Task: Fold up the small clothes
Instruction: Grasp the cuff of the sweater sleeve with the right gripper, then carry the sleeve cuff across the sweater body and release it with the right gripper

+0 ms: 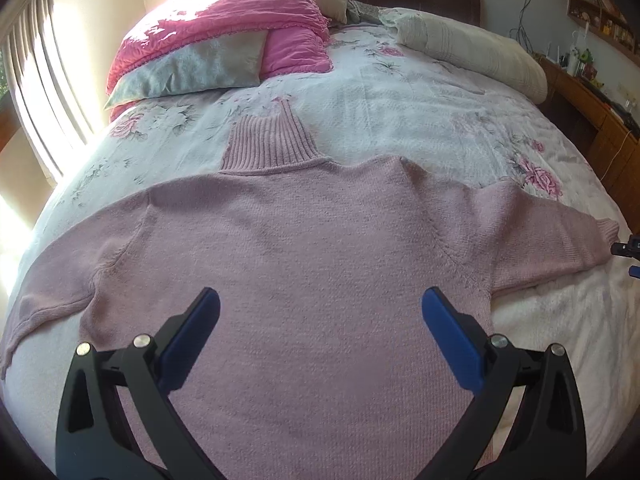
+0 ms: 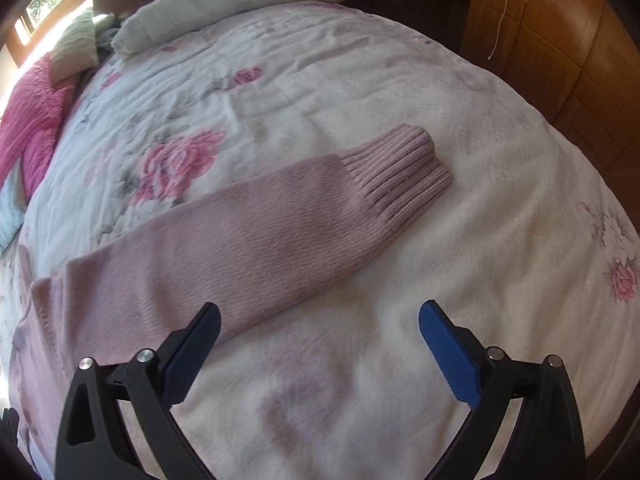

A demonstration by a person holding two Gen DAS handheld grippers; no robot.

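Pink knit turtleneck sweater (image 1: 304, 240) is lying flat on the floral bedspread (image 1: 400, 120), sleeves spread. Left gripper (image 1: 320, 312) is hovering released over the torso, holding nothing. Right gripper (image 2: 320, 320) is gaping empty; the right sleeve (image 2: 240, 232) is lying ahead and to its left, ribbed cuff (image 2: 400, 168) farthest. Judgement: pinch the cuff's full thickness, then carry it across the chest, keeping the knit unstretched.
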